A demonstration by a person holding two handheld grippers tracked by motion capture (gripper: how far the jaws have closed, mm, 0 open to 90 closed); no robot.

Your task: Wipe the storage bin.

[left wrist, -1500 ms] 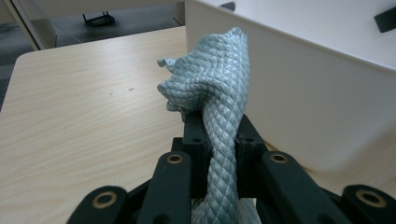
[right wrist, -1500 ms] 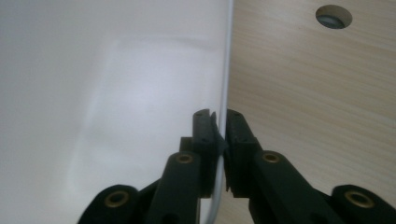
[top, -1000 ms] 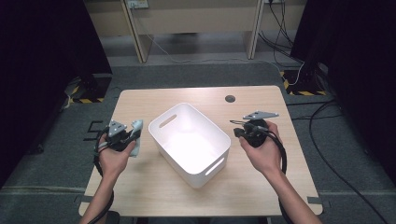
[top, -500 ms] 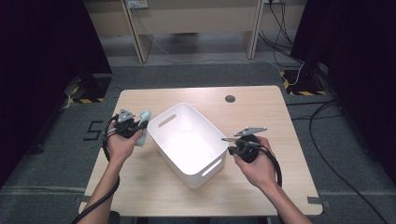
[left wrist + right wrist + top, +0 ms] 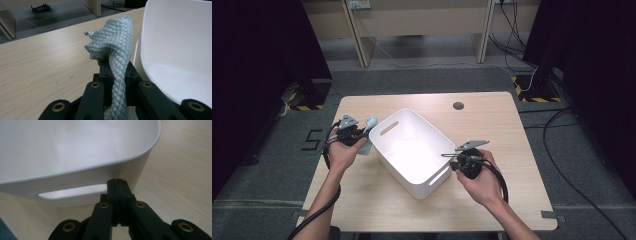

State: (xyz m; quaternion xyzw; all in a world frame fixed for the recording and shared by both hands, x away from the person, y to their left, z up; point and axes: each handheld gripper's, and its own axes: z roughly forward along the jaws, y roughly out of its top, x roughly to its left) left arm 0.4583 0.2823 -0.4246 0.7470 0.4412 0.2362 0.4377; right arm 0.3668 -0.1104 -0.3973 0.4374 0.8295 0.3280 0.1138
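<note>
Currently left gripper (image 5: 117, 72) fingers clamp pale cloth (image 5: 112, 47) beside white bin (image 5: 412, 147); right gripper (image 5: 117, 186) fingers closed empty, level at bin handle.

A light wooden table (image 5: 492, 125) carries the things; its top shows a fine straight grain. On it stands one white plastic bin (image 5: 412, 145), placed at an angle to the table edges, about in the middle. Its walls have slot handles, and the inside is plain white. Behind the bin, toward the far edge of the table, there is a small dark round hole (image 5: 458, 105) in the top, well apart from the bin.
</note>
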